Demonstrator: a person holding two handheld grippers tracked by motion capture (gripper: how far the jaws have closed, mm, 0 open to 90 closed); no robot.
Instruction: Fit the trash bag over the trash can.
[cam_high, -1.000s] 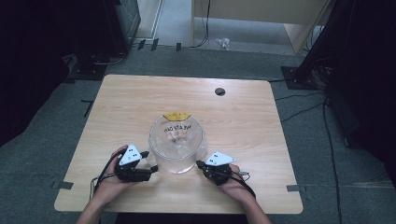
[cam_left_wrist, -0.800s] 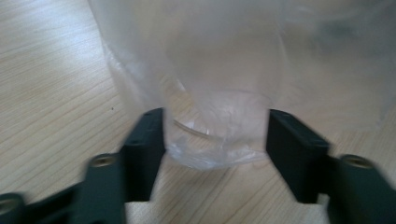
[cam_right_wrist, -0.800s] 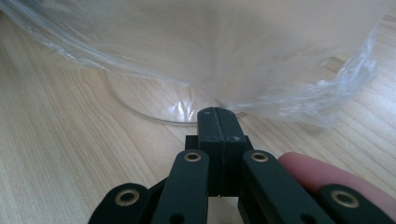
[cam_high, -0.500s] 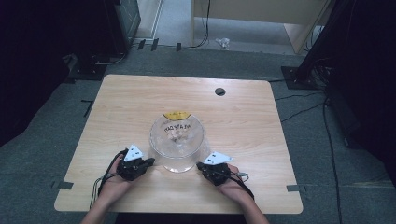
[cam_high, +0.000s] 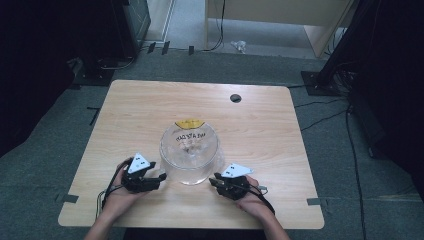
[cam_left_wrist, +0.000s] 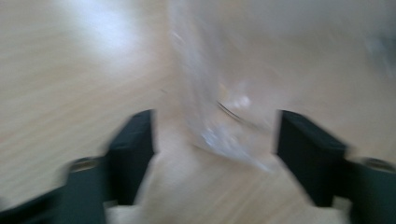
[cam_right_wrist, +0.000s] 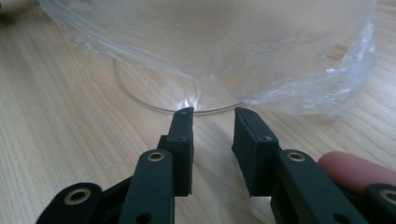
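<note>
— So where does the wrapped bowl (cam_high: 190, 152) stand?

— Between my two tools on the table (cam_high: 125, 105), plastic film over it, nothing lifted yet. My left tool (cam_high: 161, 177) has just been opening; its jaws stand wide, gripping nothing, with crumpled film ahead between them. My right tool (cam_right_wrist: 212, 116) has just been opening too, jaws a little apart and empty, film just beyond their tips.

— What's left?

— Judging by this, catching the film on both sides.

— Do the views differ?

— The right tool view shows the bowl's clear foot; the high view shows a yellow label (cam_high: 189, 123) past the bowl.
</note>
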